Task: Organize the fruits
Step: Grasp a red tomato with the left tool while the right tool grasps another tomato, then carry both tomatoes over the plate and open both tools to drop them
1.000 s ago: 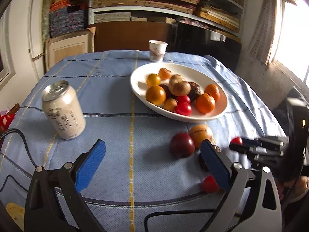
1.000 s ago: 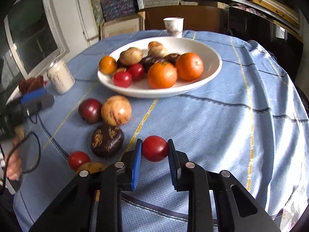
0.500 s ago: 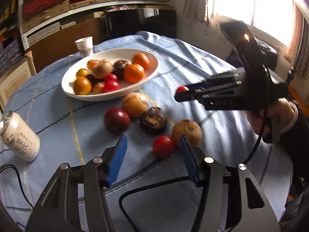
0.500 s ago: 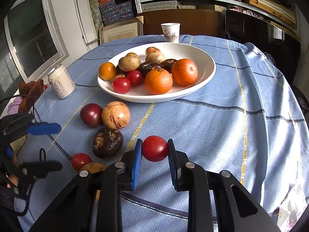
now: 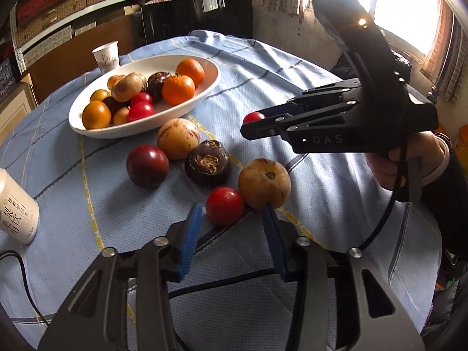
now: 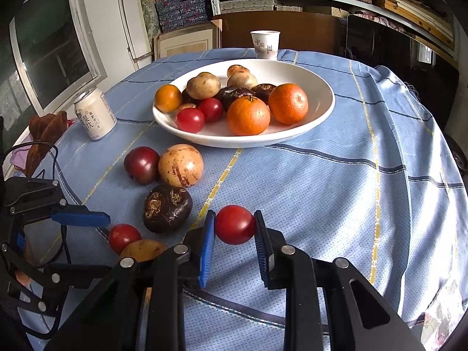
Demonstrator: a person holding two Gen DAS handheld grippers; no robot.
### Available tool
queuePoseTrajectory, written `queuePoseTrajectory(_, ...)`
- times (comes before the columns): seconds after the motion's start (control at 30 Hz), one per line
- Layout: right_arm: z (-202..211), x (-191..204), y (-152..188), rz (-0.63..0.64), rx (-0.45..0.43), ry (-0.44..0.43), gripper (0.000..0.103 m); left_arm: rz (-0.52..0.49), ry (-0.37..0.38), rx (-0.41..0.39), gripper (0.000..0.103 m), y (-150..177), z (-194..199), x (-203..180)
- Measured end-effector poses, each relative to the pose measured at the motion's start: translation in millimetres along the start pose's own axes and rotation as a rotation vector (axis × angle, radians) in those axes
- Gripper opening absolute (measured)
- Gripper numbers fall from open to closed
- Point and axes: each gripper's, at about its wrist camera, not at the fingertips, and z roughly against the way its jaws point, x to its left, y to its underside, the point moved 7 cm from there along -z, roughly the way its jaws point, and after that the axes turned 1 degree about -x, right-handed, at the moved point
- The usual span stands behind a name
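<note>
A white oval bowl (image 5: pixel 204 93) holds oranges, tomatoes and brown fruits on the blue cloth. In front of it lie a dark red plum (image 5: pixel 147 165), a tan fruit (image 5: pixel 178 138) and a dark brown fruit (image 5: pixel 208 162). My left gripper (image 5: pixel 231 207) is closing around a red tomato (image 5: pixel 224 205) on the cloth; its pads stand a little off it. Another tan fruit (image 5: pixel 264 182) sits against the right fingertip. My right gripper (image 6: pixel 234 215) is shut on a second red tomato (image 6: pixel 234 224), held above the cloth to the right.
A white drink can (image 5: pixel 16 207) stands at the left and a paper cup (image 5: pixel 106 57) behind the bowl. A person's hand (image 5: pixel 409 161) grips the right tool. Shelves, a dark cabinet and a window ring the round table; a cable trails near me.
The left gripper swung right from the can side to the loose fruits, dropped lower, and its jaws narrowed around the red tomato. The right gripper kept still with its tomato.
</note>
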Motion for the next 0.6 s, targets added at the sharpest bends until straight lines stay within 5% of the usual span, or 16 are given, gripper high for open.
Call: queuePoseTrajectory(0.6, -3.0, -2.8, 1.1, -0.010, 0.009, 0.012, 0.027, 0.041, -0.016, 0.038, 0.030, 1.5, -16.6, 5.9)
